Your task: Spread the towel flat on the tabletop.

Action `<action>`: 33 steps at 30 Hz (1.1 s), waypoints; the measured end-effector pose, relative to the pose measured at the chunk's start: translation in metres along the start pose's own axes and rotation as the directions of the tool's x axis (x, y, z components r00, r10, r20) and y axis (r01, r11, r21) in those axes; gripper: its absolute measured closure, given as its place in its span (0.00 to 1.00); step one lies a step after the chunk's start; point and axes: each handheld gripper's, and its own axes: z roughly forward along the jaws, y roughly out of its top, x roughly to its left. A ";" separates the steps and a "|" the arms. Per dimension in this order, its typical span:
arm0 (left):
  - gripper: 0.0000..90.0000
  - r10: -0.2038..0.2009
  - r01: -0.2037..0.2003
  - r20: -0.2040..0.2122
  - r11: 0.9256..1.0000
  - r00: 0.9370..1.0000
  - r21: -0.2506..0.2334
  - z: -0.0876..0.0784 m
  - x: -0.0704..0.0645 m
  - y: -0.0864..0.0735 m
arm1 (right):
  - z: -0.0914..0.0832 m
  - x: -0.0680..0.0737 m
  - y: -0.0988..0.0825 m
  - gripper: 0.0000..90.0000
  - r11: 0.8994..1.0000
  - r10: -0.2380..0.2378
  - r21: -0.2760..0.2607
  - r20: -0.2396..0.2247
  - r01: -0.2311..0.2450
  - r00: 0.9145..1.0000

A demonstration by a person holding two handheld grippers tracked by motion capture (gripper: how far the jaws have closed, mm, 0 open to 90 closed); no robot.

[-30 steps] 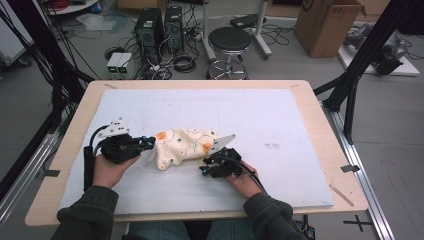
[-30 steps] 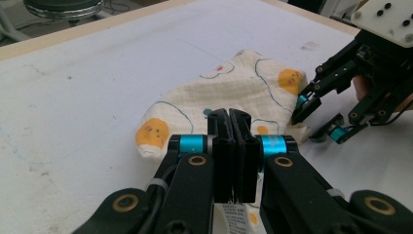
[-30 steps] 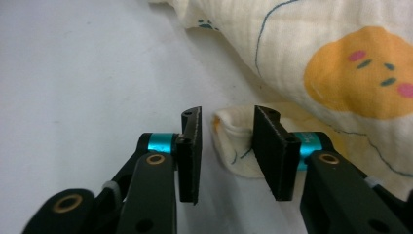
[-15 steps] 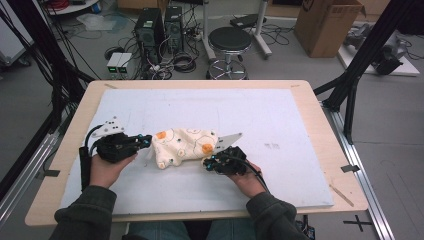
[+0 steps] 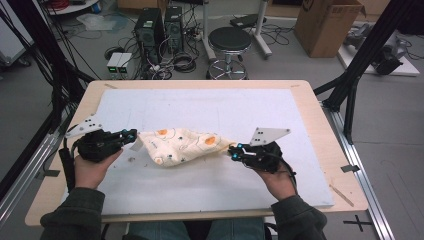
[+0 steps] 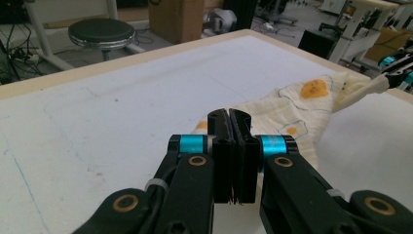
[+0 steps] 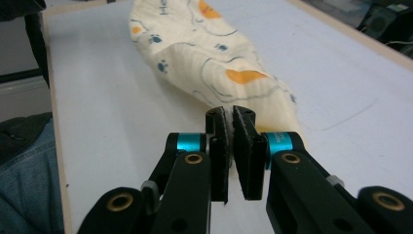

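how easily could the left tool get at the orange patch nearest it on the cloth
Probably not right away: the left tool is shut on the patterned cloth, stretched to the right tool. The orange patch lies close, nothing between, but reaching it means letting go.

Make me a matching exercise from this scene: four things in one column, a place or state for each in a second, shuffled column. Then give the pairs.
Things:
1. left claw
2. right claw
3. cloth
4. stool

Places or states:
A. stretched between the two claws
B. on the floor beyond the table
C. shut on the cloth's left end
D. shut on the cloth's right end

Pairs: 1-C, 2-D, 3-A, 4-B
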 end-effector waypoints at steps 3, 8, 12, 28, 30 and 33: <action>0.98 0.000 0.000 -0.001 1.000 1.000 0.010 0.001 -0.001 -0.001 | -0.014 -0.005 -0.001 0.95 1.000 -0.004 0.012 0.032 0.004 0.999; 0.98 -0.002 0.002 0.001 0.998 1.000 0.055 0.014 -0.001 -0.010 | -0.006 -0.025 -0.017 0.94 0.995 0.022 0.095 0.086 -0.030 0.996; 0.98 -0.002 0.002 0.000 0.995 1.000 0.096 0.032 0.000 -0.018 | 0.016 -0.046 -0.032 0.90 0.976 0.060 0.200 0.119 -0.083 0.991; 0.98 0.005 -0.005 0.000 0.993 1.000 0.117 0.052 0.004 -0.025 | 0.062 -0.006 -0.012 0.69 0.992 -0.036 0.120 -0.097 0.048 0.995; 0.98 0.001 -0.001 -0.001 0.993 1.000 0.117 0.052 0.004 -0.026 | 0.073 -0.001 -0.013 0.69 0.988 -0.048 0.141 -0.117 0.065 0.992; 0.98 0.003 -0.003 -0.001 0.993 1.000 0.118 0.051 0.004 -0.026 | 0.091 0.005 -0.015 0.68 0.980 -0.072 0.173 -0.145 0.097 0.987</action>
